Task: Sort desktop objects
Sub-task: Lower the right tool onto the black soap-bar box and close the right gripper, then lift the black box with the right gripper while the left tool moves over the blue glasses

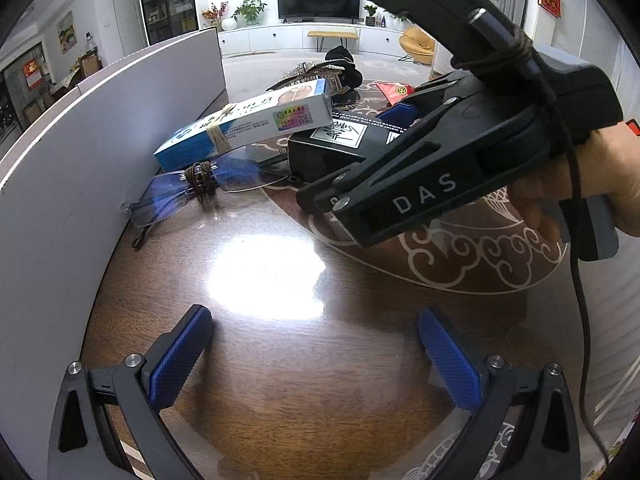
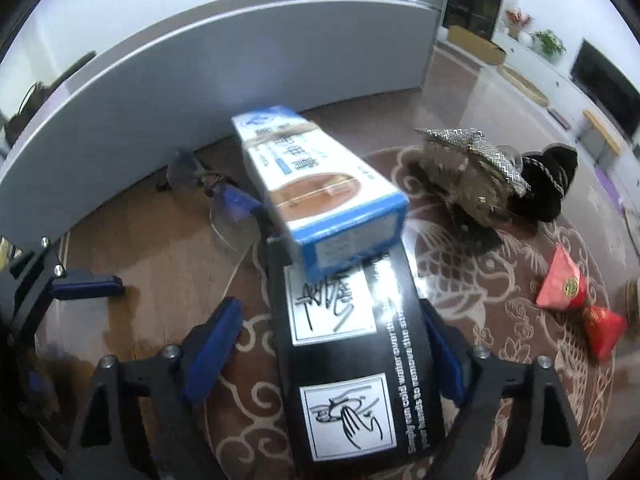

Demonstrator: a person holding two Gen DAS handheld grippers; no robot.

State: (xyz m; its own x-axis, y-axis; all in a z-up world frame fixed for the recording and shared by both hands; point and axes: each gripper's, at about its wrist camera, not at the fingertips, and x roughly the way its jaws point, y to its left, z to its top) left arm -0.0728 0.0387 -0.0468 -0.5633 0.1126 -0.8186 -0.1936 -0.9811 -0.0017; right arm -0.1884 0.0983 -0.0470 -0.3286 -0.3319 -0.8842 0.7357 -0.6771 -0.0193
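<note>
Black box (image 2: 352,360) lies on the patterned table (image 2: 480,280), between the right gripper's (image 2: 332,344) blue pads; the right pad looks to touch its side, the left stands off, so no grip yet. A blue carton (image 2: 316,196) leans on the box's far end, glasses (image 1: 192,192) beside it. The left gripper (image 1: 316,356) hangs open over bare wood.

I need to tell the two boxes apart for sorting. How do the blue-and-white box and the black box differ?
The blue-and-white box is slimmer, rubber-banded and tilted, one end propped on the black box. The black box is wider, lies flat, and sits between the right tool's fingers. Both are printed cartons.
</note>
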